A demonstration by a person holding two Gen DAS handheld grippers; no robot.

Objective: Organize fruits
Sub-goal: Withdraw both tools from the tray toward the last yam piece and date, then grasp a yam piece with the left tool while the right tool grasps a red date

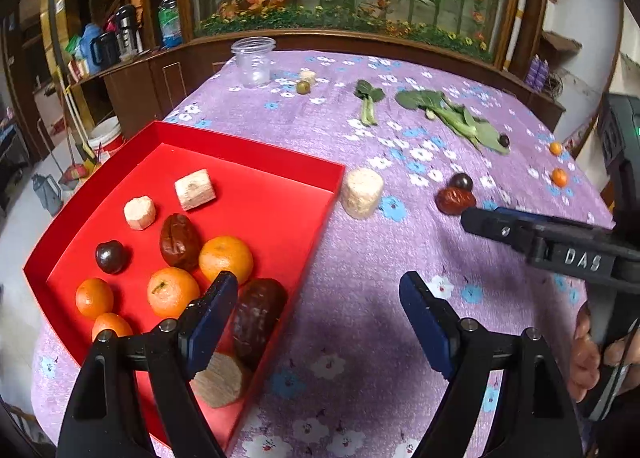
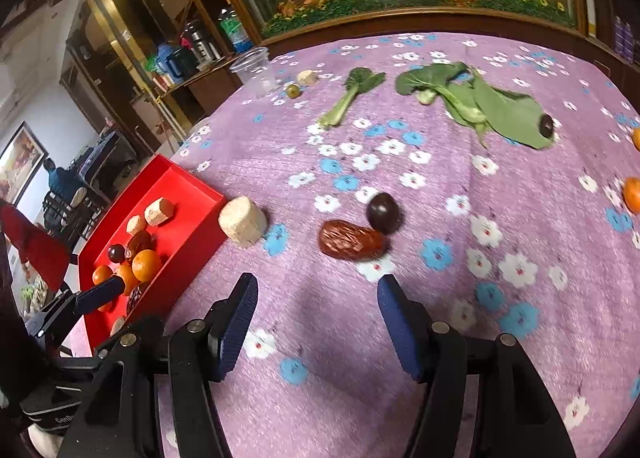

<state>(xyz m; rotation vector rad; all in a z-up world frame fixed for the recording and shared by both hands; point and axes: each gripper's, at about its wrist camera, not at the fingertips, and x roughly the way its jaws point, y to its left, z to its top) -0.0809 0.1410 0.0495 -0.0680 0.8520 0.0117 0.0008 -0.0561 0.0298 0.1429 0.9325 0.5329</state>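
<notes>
A red tray (image 1: 260, 194) at the left holds several oranges (image 1: 226, 259), dates, a dark plum (image 1: 111, 256) and pale chunks. My left gripper (image 1: 318, 290) hangs open and empty over the tray's right rim and the cloth. On the cloth lie a red date (image 2: 352, 240) and a dark plum (image 2: 383, 212) touching it, just beyond my right gripper (image 2: 318, 286), which is open with nothing between its pads. In the left wrist view one of the right gripper's fingers (image 1: 492, 224) reaches almost to that date (image 1: 456, 200). A pale cylinder (image 2: 243, 221) stands beside the tray (image 2: 188, 210).
Two small oranges (image 1: 559, 177) sit near the table's right edge. Leafy greens (image 2: 500, 110) with another dark plum (image 2: 546, 125) on them lie further back, with a clear cup (image 2: 256, 72), a small green fruit (image 2: 293, 91) and a pale chunk (image 2: 307, 77). A hand (image 1: 588, 354) holds the right gripper.
</notes>
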